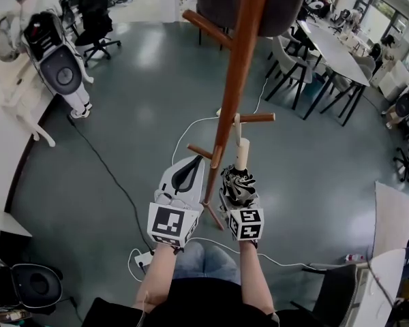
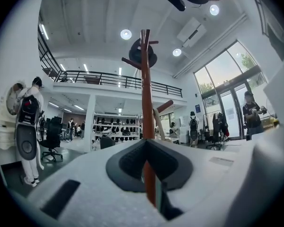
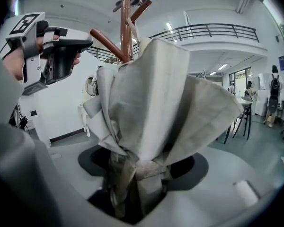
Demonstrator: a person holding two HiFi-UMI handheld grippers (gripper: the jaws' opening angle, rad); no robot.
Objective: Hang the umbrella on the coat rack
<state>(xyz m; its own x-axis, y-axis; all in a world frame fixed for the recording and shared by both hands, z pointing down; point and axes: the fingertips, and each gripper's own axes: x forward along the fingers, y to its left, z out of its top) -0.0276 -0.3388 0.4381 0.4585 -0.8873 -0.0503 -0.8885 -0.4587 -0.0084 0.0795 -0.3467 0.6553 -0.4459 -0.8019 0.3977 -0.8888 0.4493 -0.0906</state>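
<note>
The coat rack (image 1: 235, 80) is a brown wooden pole with slanted pegs, rising in the middle of the head view. My right gripper (image 1: 237, 196) is shut on the folded beige-and-dark umbrella (image 1: 238, 184), held upright just right of the pole. Its pale handle (image 1: 242, 152) points up under a short peg (image 1: 256, 118). In the right gripper view the umbrella (image 3: 151, 103) fills the centre, clamped in the right gripper (image 3: 137, 183), and the pole (image 3: 126, 22) stands behind it. My left gripper (image 1: 185, 172) is shut and holds nothing, just left of the pole (image 2: 145, 103) by a low peg (image 1: 199, 152).
A dark item (image 1: 252, 5) hangs at the rack's top. Tables and chairs (image 1: 327, 46) stand at the right. A white machine (image 1: 58, 67) and an office chair (image 1: 95, 19) are at the left. A white cable (image 1: 191, 125) runs over the grey floor to a power strip (image 1: 143, 257).
</note>
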